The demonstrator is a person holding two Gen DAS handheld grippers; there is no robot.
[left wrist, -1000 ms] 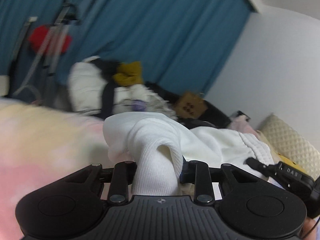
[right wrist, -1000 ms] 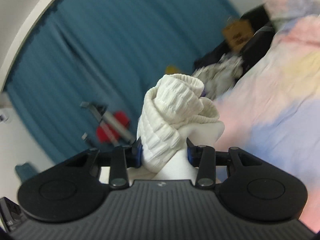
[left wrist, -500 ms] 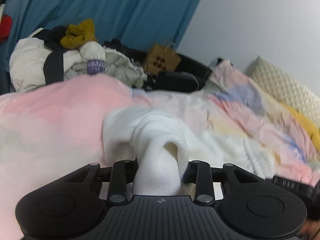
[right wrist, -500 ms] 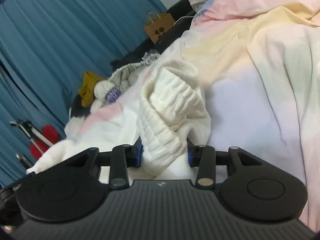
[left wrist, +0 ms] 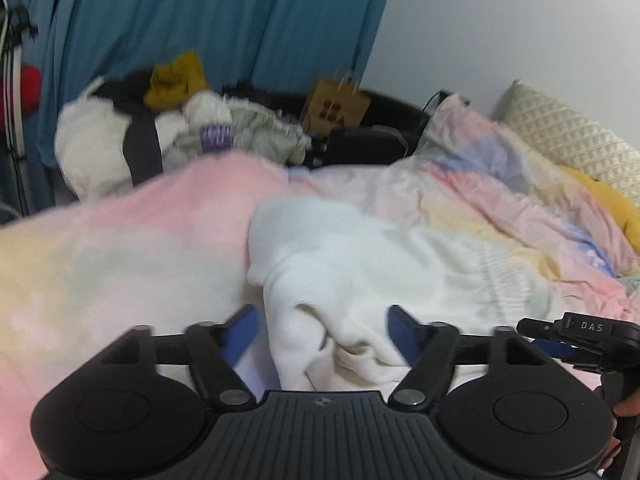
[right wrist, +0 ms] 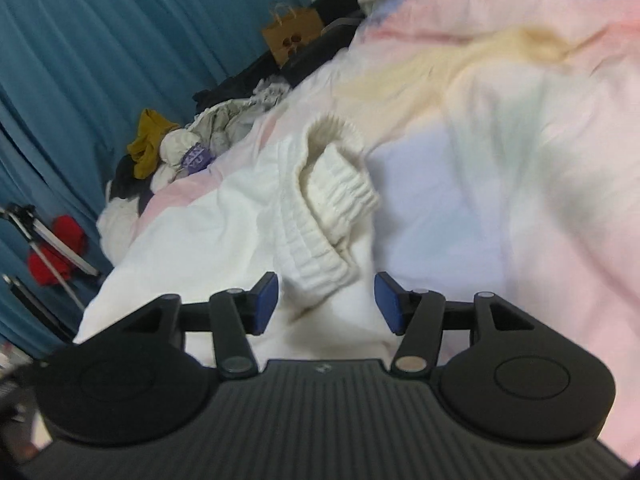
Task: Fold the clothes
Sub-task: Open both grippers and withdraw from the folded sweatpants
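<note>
now, scene: 2 hand-held grippers over a bed, a white garment [left wrist: 360, 264] lying crumpled on the pastel duvet [left wrist: 132, 240] just ahead of both.
left gripper [left wrist: 322, 330]: jaws opening and already wide; cloth lies between the blue pads [left wrist: 240, 334] but they do not press on it.
right gripper [right wrist: 324, 304]: jaws opening, about half spread; the ribbed cuff [right wrist: 336, 196] sits between the pads without being pinched.
garment shape: bunched, cuff curled over on itself; blur makes it hard to tell, but it looks like a knit sweater.
risk 1: released in a heap, the fold may slump and lose its edges.
risk 2: the soft, uneven duvet gives no flat base, so creases may set crooked.
risk 3: loose knit could snag on a pad as a gripper pulls away, dragging the garment.
room: teal curtain [left wrist: 208, 20], white wall, pile of clothes [left wrist: 160, 128] beyond the bed, brown paper bag [left wrist: 334, 106], cream pillow [left wrist: 560, 136], tripod [right wrist: 48, 240] near the curtain.
</note>
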